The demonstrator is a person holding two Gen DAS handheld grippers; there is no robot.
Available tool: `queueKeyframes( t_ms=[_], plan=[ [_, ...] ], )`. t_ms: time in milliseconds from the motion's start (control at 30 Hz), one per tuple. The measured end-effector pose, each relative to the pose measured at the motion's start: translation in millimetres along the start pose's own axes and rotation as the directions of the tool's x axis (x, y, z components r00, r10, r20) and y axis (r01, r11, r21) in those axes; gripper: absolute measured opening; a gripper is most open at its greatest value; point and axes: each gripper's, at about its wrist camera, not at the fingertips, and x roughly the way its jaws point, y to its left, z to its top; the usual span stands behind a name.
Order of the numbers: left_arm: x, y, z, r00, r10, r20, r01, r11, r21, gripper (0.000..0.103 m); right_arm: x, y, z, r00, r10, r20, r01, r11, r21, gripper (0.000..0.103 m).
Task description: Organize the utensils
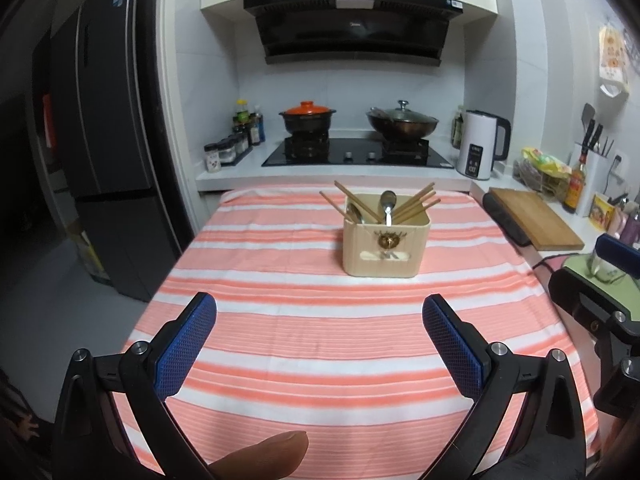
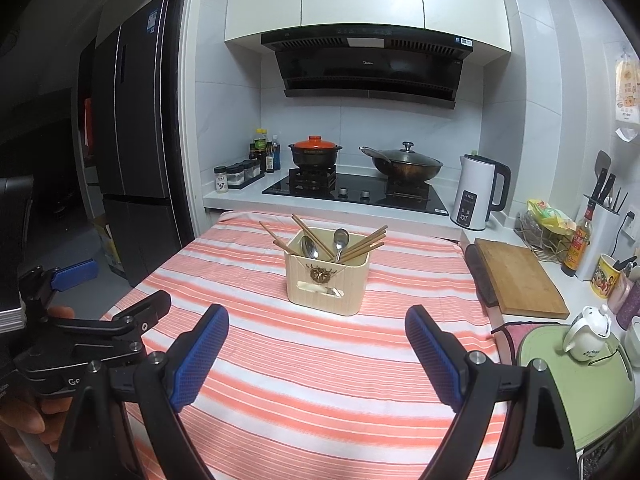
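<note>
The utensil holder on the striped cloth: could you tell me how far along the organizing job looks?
Looks done: the chopsticks and two spoons all stand inside the cream utensil holder, and no loose utensils show on the striped tablecloth. In hand: nothing; the left gripper and right gripper are both open and empty, short of the holder. Left: apparently nothing, or perhaps sorting the mixed utensils.

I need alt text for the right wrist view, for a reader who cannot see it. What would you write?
A cream utensil holder with chopsticks and two spoons stands on a table with an orange-and-white striped cloth. The open right gripper hovers empty in front of it; the left gripper shows at the left edge. Behind is a stove with two pots.
</note>
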Motion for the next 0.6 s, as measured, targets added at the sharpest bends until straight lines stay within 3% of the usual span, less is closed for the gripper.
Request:
queueKeyframes(
  t_ms=[600],
  plan=[
    [-1.6,1.4,1.2,1.0,0.007,0.005,-0.007,1.0,-0.002,0.103,-1.1,7.0,2.6,1.0,0.003,0.0,-0.003,1.0,-0.013,0.092]
  ],
)
